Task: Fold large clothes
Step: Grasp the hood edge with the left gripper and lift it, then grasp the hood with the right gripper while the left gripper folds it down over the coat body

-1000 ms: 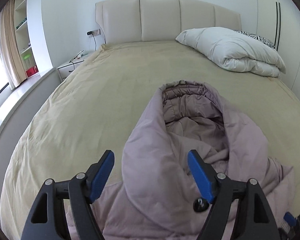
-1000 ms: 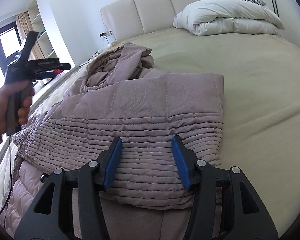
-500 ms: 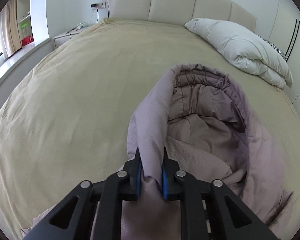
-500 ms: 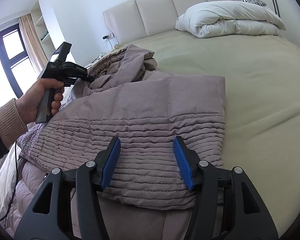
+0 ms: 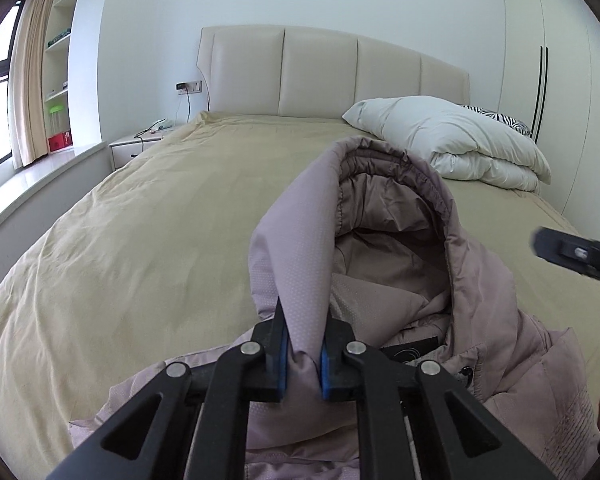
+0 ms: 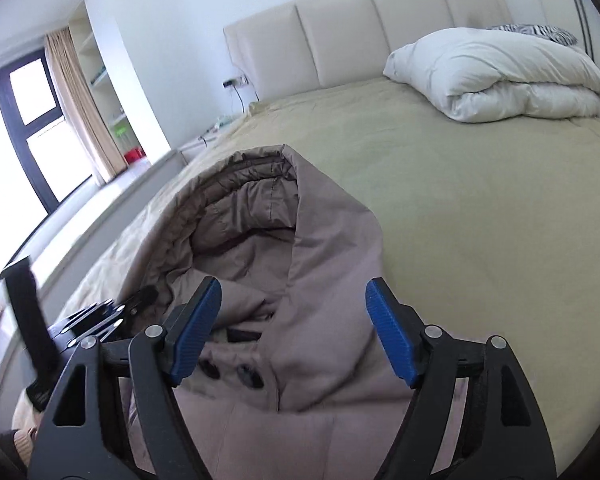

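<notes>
On the bed [image 5: 120, 240], the left gripper [image 5: 303, 354] is pinching the left edge of the mauve padded jacket's hood [image 5: 380, 220]; the right gripper [image 6: 292, 332], fingers spread, hovers over the hood's right side. The step looks like gathering the hood; next, the right likely needs to clamp its edge

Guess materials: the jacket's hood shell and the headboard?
Hood: likely thin matte synthetic over padding; puffy, finely dotted weave, gathered rim. Left gripper pinches it easily. Headboard: probably leather or faux leather; smooth cream panels with soft sheen, padded seams.
</notes>
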Available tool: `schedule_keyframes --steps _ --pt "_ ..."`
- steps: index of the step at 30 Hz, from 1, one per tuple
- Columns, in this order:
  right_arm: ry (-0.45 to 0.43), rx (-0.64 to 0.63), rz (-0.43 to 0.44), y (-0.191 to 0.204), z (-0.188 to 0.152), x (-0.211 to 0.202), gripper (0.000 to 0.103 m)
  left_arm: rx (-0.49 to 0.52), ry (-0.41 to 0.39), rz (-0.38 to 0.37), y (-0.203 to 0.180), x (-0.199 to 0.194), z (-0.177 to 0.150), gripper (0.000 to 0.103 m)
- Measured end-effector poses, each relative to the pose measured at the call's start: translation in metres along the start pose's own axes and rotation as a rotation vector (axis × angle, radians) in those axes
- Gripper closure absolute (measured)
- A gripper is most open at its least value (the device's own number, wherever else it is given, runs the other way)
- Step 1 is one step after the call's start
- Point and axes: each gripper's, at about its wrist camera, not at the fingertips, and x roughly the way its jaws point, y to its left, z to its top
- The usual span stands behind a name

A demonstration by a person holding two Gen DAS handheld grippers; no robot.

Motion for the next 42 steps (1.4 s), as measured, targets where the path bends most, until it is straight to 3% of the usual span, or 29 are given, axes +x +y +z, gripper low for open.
schedule_keyframes --steps 8,10,12,13,15,20,24,29,32,35,38,42 --pt "0.206 -0.046 -0.241 0.009 0.067 0.135 0.031 0.014 -0.037 -0.012 -0.003 -0.006 -0.014 0.090" --pt "0.274 -0.013 -0.251 0.000 0.072 0.156 0.067 0.021 -0.045 -0.010 -0.005 -0.007 -0.015 0.091" --pt "0.281 0.056 -0.210 -0.013 0.074 0.157 0.082 0.012 -0.050 -0.013 -0.004 -0.009 -0.016 0.091" --pt "0.259 0.071 -0.192 -0.017 0.074 0.152 0.091 0.007 -0.055 -0.013 -0.003 -0.011 -0.016 0.091" --pt "0.191 0.044 -0.188 -0.018 0.071 0.131 0.094 -0.005 -0.069 -0.014 -0.002 -0.018 -0.018 0.091" --pt "-0.002 0.031 -0.132 -0.021 0.048 0.037 0.095 -0.063 -0.101 -0.035 0.004 -0.057 -0.027 0.092" --pt "-0.123 -0.002 -0.105 -0.015 -0.005 -0.053 0.095 -0.094 -0.108 -0.043 0.006 -0.095 -0.047 0.092" --pt "-0.092 0.093 -0.049 -0.032 -0.099 -0.113 0.095 -0.145 -0.018 -0.070 0.007 -0.133 -0.093 0.092" --pt "0.004 0.189 0.000 -0.041 -0.155 -0.118 0.094 -0.198 0.039 -0.081 0.012 -0.155 -0.121 0.092" --pt "0.089 0.222 -0.019 -0.047 -0.199 -0.134 0.094 -0.222 0.037 -0.060 0.022 -0.182 -0.130 0.087" --pt "0.060 0.250 -0.043 -0.057 -0.205 -0.161 0.094 -0.248 0.005 -0.048 0.031 -0.202 -0.119 0.083" --pt "-0.081 0.186 -0.069 -0.044 -0.178 -0.206 0.090 -0.204 -0.054 -0.103 0.014 -0.208 -0.077 0.068"
